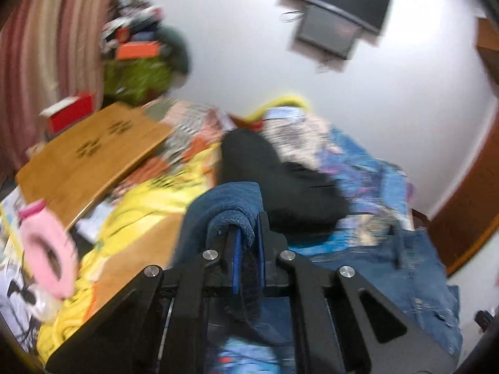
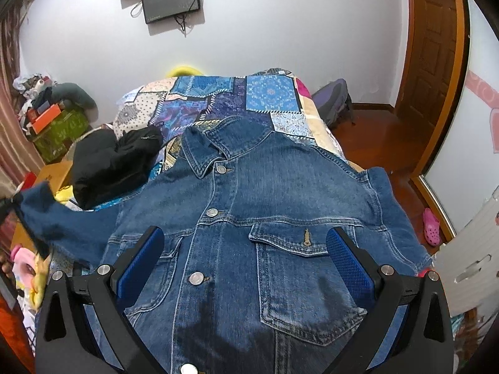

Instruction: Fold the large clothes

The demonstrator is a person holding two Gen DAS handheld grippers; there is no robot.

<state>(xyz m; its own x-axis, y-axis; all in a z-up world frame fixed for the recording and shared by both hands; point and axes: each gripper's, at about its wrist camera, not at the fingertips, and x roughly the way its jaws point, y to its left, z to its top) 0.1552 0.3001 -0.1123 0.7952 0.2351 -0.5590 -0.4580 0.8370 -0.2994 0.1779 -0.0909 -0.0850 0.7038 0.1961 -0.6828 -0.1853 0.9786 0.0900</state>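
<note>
Denim jacket (image 2: 249, 218) sleeve edge between left fingers (image 1: 262, 233).

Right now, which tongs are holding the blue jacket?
The left tongs are: they are pinched shut on the denim jacket sleeve, lifting it. The right tongs hover wide open above the jacket front, gripping nothing.
</note>
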